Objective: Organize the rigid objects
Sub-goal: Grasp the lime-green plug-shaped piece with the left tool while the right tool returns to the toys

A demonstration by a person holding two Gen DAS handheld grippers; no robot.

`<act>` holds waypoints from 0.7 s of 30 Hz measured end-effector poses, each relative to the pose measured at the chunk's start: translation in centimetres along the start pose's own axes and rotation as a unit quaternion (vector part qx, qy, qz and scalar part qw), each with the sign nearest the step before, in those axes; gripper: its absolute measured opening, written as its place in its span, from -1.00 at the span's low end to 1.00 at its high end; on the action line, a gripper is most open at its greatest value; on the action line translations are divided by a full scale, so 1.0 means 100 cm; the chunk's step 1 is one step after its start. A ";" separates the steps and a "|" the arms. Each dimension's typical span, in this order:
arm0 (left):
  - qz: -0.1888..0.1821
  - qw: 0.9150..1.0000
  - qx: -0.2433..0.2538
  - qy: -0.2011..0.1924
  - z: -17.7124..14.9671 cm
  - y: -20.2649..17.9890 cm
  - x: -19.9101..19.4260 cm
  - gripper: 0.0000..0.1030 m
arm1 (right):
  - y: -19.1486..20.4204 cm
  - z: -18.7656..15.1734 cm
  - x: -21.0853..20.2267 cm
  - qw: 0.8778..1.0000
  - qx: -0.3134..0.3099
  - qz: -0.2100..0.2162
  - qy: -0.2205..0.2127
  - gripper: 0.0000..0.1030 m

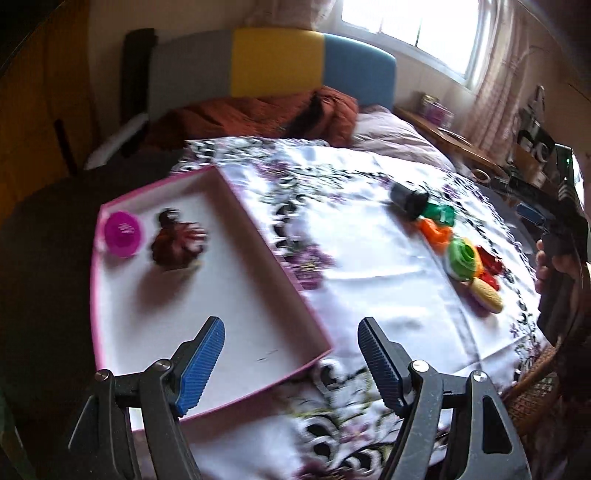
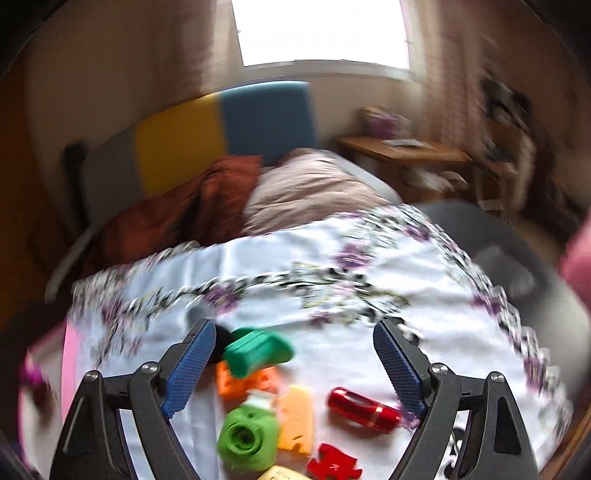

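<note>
While both tools gape, pink tray (image 1: 255, 236) holds magenta disc (image 1: 122, 233), brown figurine (image 1: 177, 243).

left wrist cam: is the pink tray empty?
No, the pink tray already holds a magenta round lid and a dark brown-red object, blurred, lying on its white floor.

Daylight is admitted through a blown-out window (image 2: 321, 33) behind the bed; both fisheye views are bent and darkened at the edges, and the right wrist view is smeared by motion blur
</note>
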State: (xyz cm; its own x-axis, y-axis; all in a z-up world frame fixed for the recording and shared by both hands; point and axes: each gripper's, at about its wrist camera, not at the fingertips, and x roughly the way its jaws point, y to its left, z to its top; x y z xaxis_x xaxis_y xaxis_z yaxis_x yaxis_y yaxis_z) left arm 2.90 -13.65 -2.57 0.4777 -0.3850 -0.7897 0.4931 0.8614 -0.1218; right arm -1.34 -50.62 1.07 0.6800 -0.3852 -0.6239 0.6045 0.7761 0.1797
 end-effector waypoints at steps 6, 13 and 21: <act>-0.061 0.997 0.032 0.033 0.015 -0.038 0.029 0.39 | -0.034 0.004 -0.001 0.996 0.086 0.010 0.000 0.76; -0.139 0.986 0.071 0.059 0.036 -0.093 0.061 0.24 | -0.037 0.002 0.002 0.994 0.108 0.022 0.008 0.79; -0.176 0.976 0.106 0.076 0.065 -0.157 0.098 0.23 | -0.049 0.002 0.002 0.991 0.135 0.024 0.009 0.80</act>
State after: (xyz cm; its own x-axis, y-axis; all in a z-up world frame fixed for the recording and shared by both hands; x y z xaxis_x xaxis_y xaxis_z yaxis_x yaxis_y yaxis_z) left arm 4.58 -33.12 -4.46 0.1459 -0.5762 -0.8042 0.7544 0.5907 -0.2863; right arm -4.05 -54.57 0.18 0.7049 -0.3400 -0.6225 0.6618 0.6311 0.4046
